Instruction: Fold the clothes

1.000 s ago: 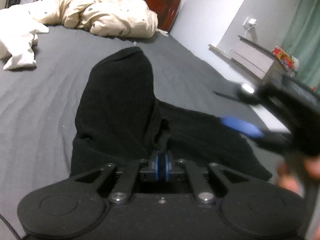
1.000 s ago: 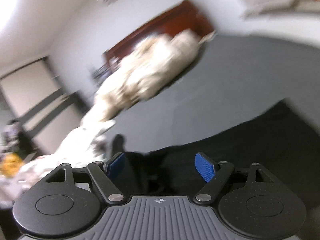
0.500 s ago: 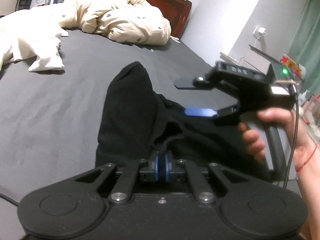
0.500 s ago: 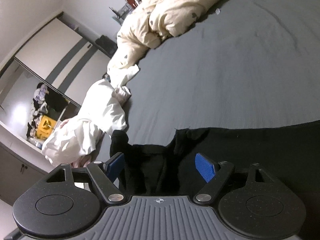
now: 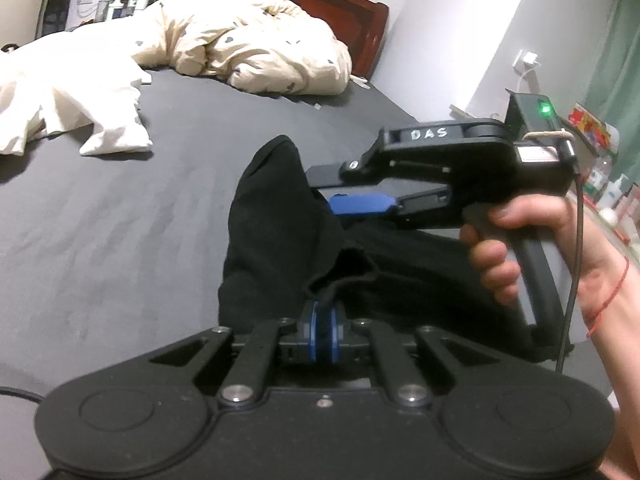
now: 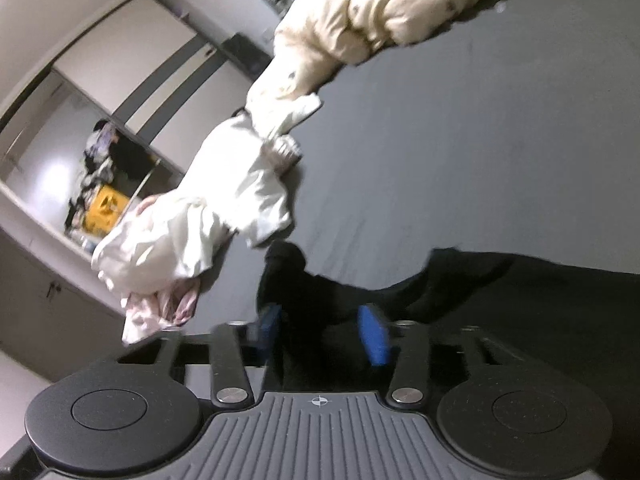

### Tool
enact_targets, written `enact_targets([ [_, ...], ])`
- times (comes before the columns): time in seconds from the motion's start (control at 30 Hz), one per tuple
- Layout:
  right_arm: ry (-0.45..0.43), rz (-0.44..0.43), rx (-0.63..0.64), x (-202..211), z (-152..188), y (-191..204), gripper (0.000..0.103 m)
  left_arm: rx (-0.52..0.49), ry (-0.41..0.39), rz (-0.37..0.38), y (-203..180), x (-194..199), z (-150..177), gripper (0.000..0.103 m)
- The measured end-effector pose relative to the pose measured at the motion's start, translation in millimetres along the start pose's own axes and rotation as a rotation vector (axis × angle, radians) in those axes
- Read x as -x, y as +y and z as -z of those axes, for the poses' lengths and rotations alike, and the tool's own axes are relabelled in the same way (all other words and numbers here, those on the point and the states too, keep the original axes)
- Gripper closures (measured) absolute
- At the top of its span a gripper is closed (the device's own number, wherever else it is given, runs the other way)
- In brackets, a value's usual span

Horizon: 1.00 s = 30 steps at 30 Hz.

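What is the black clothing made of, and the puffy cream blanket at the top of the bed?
The black clothing looks like soft, matte knit fabric, maybe cotton or fleece: it absorbs light and slumps in thick folds. The cream blanket looks like a padded quilt with a smooth woven cover, puffy and printed with small dark shapes.

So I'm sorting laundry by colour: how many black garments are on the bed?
1. The black garment lies on the grey bed near its front edge, pinched by the left gripper. More may be hidden out of frame.
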State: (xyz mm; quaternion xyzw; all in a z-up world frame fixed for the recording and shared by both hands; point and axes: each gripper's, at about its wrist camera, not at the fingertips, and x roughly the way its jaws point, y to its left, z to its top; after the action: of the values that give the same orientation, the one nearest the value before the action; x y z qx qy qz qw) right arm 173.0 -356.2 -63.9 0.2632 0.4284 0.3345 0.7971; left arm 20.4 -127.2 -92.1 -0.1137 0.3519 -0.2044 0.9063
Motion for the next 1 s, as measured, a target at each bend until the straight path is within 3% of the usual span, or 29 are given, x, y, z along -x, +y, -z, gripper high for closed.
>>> enact_targets([
  [0.07,0.004,-0.025,-0.004,-6.0,0.6,1.1,0.093,0.001,0.001,-0.006,1.4,0.6,1.1,0.096],
  [0.1,0.002,-0.035,-0.008,-8.2,1.7,1.1,0.096,0.003,0.003,-0.007,1.9,0.9,1.9,0.096],
  [0.33,-0.037,-0.187,-0.094,-7.9,11.1,2.8,0.102,0.03,0.012,-0.03,9.8,2.4,4.9,0.096],
  [0.53,-0.105,-0.228,-0.102,10.6,9.7,15.9,0.102,0.042,0.011,-0.042,15.8,4.8,4.2,0.096],
  [0.67,-0.166,-0.142,-0.091,34.1,21.3,17.8,0.102,0.05,0.011,-0.038,18.3,6.7,3.7,0.096],
  [0.8,-0.176,0.067,-0.01,39.2,32.7,14.6,0.1,0.034,0.014,-0.031,16.9,8.1,5.0,0.096],
  [0.87,-0.18,0.071,-0.007,36.3,29.3,14.5,0.1,0.026,0.018,-0.032,16.1,8.2,5.6,0.096],
  [0.9,-0.179,0.053,-0.015,34.8,26.7,14.5,0.099,0.024,0.019,-0.031,16.4,8.1,5.3,0.096],
  [0.93,-0.177,0.035,-0.022,33.3,24.0,14.4,0.09,0.023,0.018,-0.031,16.9,8.2,4.9,0.096],
  [0.97,-0.174,0.023,-0.021,32.0,22.0,15.3,0.065,0.021,0.016,-0.031,17.2,8.4,4.5,0.096],
  [1.0,-0.175,0.021,-0.011,30.7,21.7,17.5,0.047,0.02,0.014,-0.032,17.4,8.5,4.2,0.096],
])
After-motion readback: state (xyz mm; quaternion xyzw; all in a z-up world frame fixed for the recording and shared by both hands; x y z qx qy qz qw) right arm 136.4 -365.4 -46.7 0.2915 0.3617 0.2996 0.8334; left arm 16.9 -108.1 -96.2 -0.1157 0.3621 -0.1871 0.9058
